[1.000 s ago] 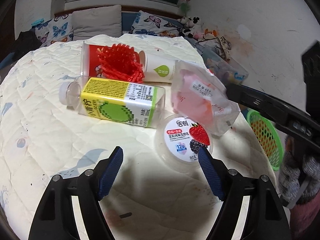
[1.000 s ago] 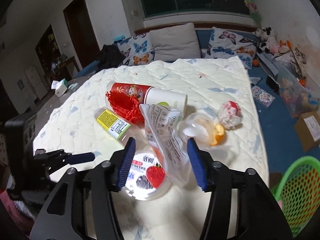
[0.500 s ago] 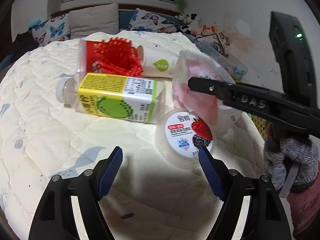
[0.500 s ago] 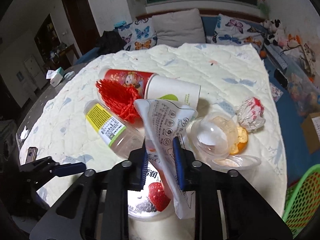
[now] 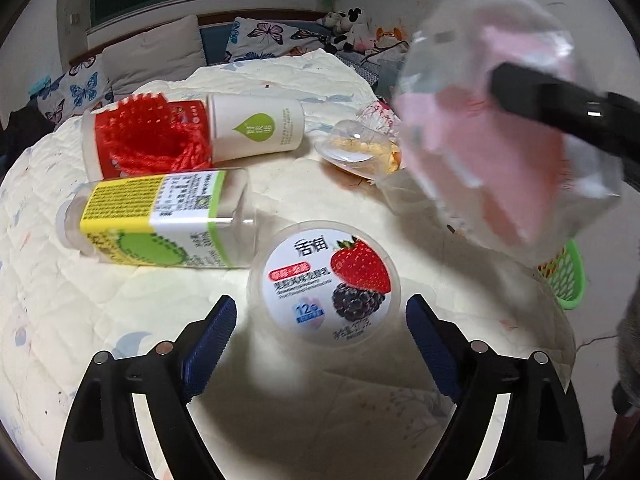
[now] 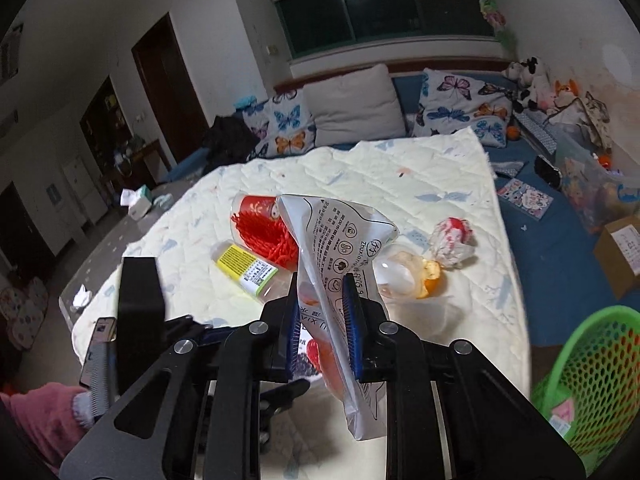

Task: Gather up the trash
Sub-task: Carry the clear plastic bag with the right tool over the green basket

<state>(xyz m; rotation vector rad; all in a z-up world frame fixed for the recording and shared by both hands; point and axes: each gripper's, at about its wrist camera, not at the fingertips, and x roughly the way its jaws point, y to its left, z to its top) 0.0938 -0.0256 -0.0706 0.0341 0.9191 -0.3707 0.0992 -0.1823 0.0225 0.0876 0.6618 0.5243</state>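
Observation:
My right gripper (image 6: 323, 304) is shut on a clear plastic bag (image 6: 340, 264) with pink contents and holds it lifted above the bed; the bag also shows blurred in the left wrist view (image 5: 500, 128). My left gripper (image 5: 320, 324) is open, its blue pads on either side of a strawberry yogurt cup (image 5: 324, 280) lying on the quilt. Behind it lie a square bottle with a yellow-green label (image 5: 160, 220), a red paper cup stuffed with red netting (image 5: 148, 148), a white paper cup (image 5: 256, 126) and a clear cup with orange peel (image 5: 360, 150).
A green mesh basket (image 6: 592, 376) stands on the floor at the bed's right, also seen in the left wrist view (image 5: 564, 276). A crumpled red-white wrapper (image 6: 452, 240) lies near the bed's right edge. Pillows (image 6: 352, 108) line the far end. A cardboard box (image 6: 620, 256) sits on the floor.
My right gripper closed on the plastic bag and lifted it up off the bed. My left gripper moved closer to the yogurt cup and stayed open.

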